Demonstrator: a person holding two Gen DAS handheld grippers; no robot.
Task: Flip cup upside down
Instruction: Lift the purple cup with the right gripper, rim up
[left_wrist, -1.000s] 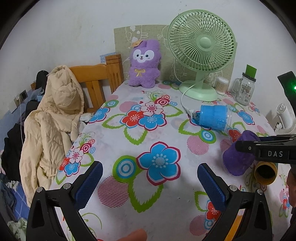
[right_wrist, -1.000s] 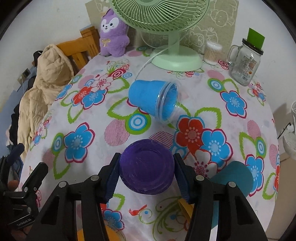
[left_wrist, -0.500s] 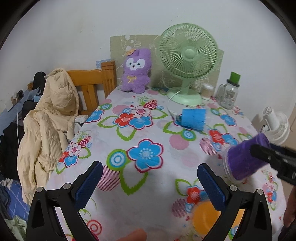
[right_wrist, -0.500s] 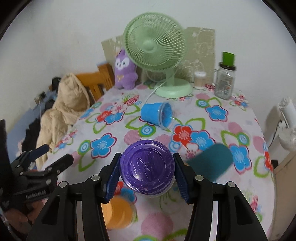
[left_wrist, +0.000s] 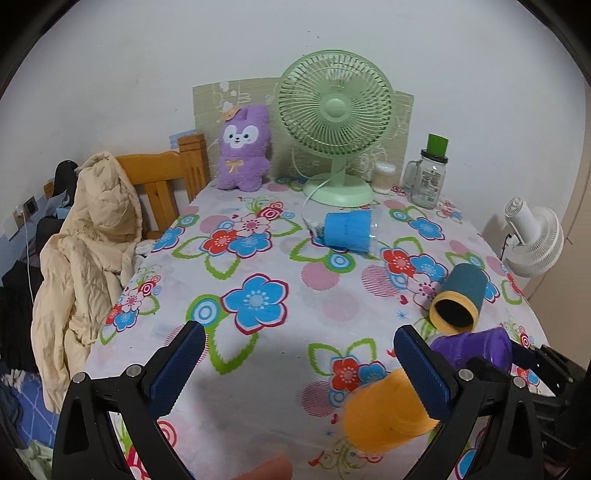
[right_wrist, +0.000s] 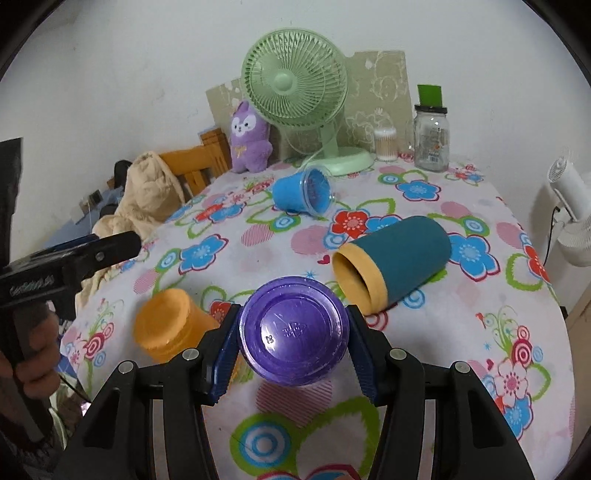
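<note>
- Landmark for everything below: the green desk fan (right_wrist: 295, 79) at the far edge of the floral tablecloth (right_wrist: 480, 314).
- Far to the fan's left and nearer the camera, the left gripper (left_wrist: 295, 369) hangs over the cloth with its blue pads (left_wrist: 177, 365) spread wide and nothing between them.
- Left of the fan and close to the table's near edge, an orange cup (right_wrist: 166, 325) sits on the cloth with its closed end up.
- Directly in front of the fan and nearest the camera, the purple cup (right_wrist: 293, 332) is gripped by the right gripper (right_wrist: 293, 343), its blue pads pressed against opposite sides of the wall and the flat base facing the lens; whether its mouth touches the cloth cannot be told.
- The purple cup looks like thin moulded plastic: light, smooth and somewhat slippery, with walls likely to flex under a hard squeeze. A side grip across the body near the stiffer base seems the sound hold, with moderate pressure.
- Just in front of the fan's base, a blue cup (right_wrist: 303, 192) lies on its side, mouth toward the camera.
- In front of the fan and to its right, a teal cup with a yellow rim (right_wrist: 391, 258) also lies on its side.
- Right of the fan, a glass jar with a green lid (right_wrist: 430, 136) stands by the wall.
</note>
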